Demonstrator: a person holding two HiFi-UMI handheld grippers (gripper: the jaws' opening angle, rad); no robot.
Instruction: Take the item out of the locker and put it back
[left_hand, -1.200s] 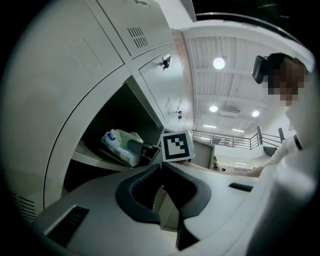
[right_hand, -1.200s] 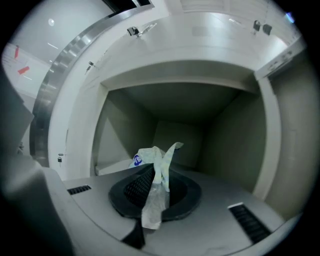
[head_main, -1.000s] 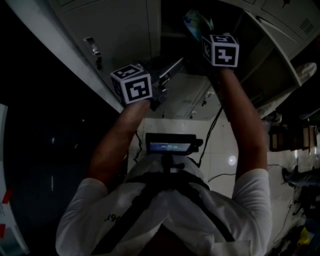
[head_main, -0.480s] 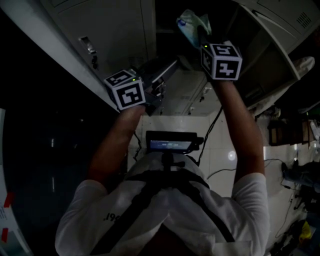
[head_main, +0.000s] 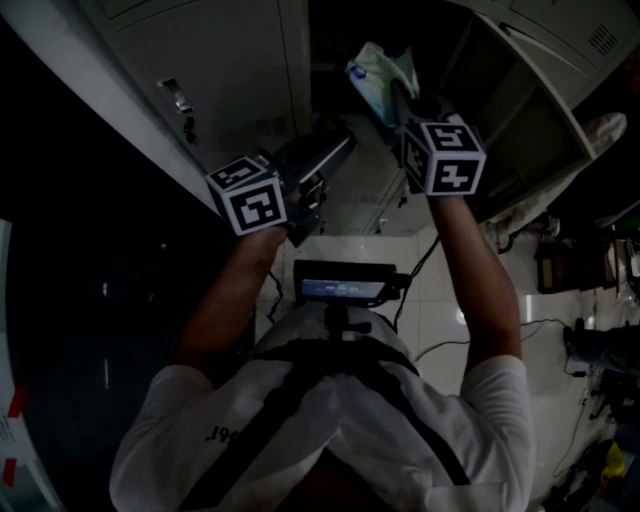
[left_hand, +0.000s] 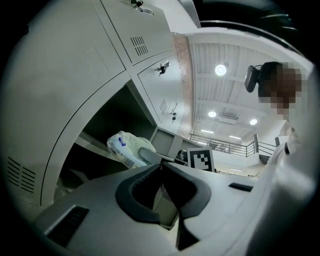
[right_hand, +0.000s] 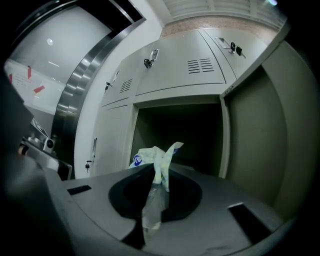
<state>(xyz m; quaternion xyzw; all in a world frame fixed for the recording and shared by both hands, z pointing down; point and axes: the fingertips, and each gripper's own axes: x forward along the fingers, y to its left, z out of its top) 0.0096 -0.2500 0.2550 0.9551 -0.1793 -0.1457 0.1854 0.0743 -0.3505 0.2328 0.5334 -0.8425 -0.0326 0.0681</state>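
Packet (right_hand: 159, 159) of thin plastic film, white with blue print, hangs pinched in our right claw (right_hand: 155, 169). The jaws of that claw are pressed together on a gathered fold of the wrapper, and a strip of clear film trails back between them. The packet is right in front of the open locker compartment (right_hand: 180, 102), at the mouth of its dark opening. Whether it is a little inside or a little outside, we cannot tell. Our left claw (left_hand: 161, 165) is closed with nothing between its jaws and hovers just beside that compartment, left of the packet in the head view.

We judge the packet to be light and squashy, more like a soft pack than a rigid box. The wrapper looks slick and crinkly, so a pinch on a loose fold may slide or stretch if we swing it. A firmer hold would be low on the fold, where the film bunches thickest against the body. For the return, we would rest it on the compartment floor before letting go.
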